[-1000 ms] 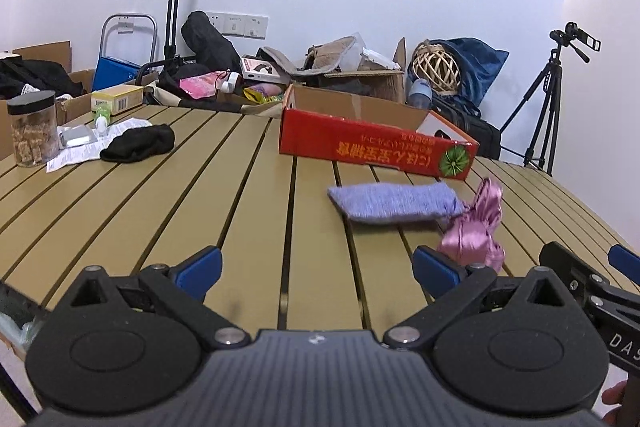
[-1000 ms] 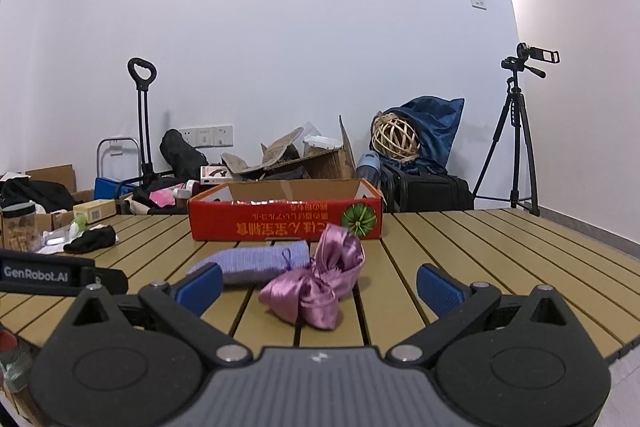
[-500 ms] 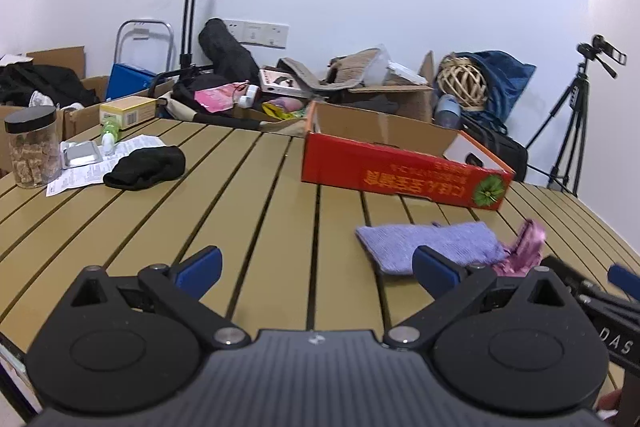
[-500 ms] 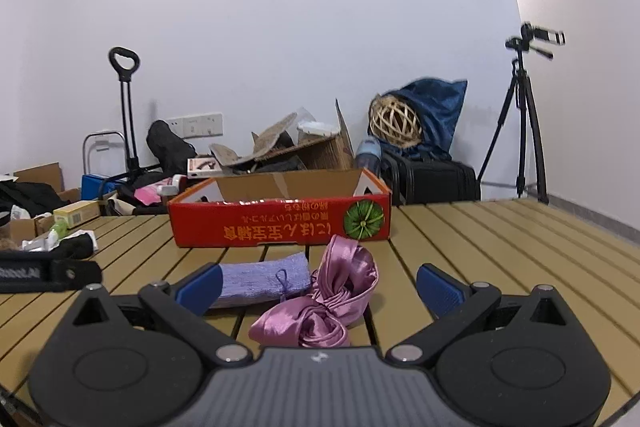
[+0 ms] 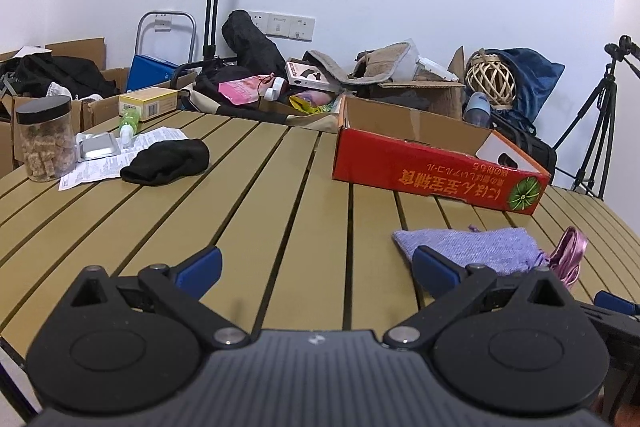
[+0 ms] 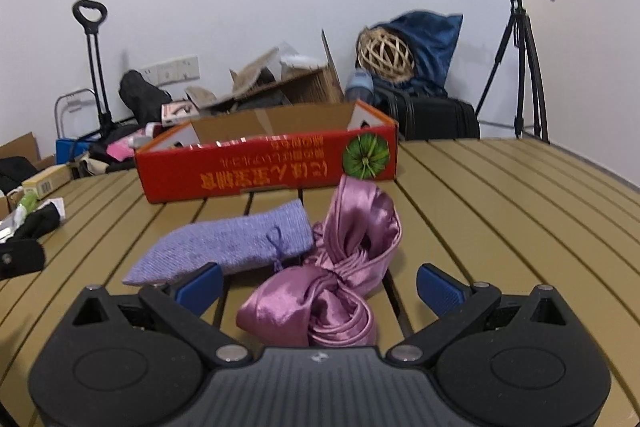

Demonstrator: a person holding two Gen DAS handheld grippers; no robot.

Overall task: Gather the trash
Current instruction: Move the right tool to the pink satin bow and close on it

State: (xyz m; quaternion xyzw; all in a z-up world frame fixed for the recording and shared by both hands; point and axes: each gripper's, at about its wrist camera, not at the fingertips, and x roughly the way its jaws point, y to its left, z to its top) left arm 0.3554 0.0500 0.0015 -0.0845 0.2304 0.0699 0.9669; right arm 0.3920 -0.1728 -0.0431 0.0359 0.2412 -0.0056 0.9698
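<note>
Since our right gripper [image 6: 319,283] has dropped lower and pushed in over the last second, its jaws now sit spread wide on either side of the pink satin ribbon [image 6: 340,267], which fills the gap between the blue pads without either one touching it, as far as we can tell. Nothing's grabbed yet. Our left gripper [image 5: 316,267] is spread wide too with nothing between the pads, just bare slats of the wooden table [image 5: 248,195], and it has swung away from the ribbon, so only a sliver of pink shows at its view's right edge.

Taking the ribbon as the anchor: the purple knit pouch [image 6: 228,243] lies touching its left side, and the red cardboard box [image 6: 264,163] sits right behind both, open top up. Far left of the ribbon are the black cloth [image 5: 166,161], some papers and a jar [image 5: 44,143].

So we'd say the right side is lined up for a pinch, with the box as the likely drop spot.
</note>
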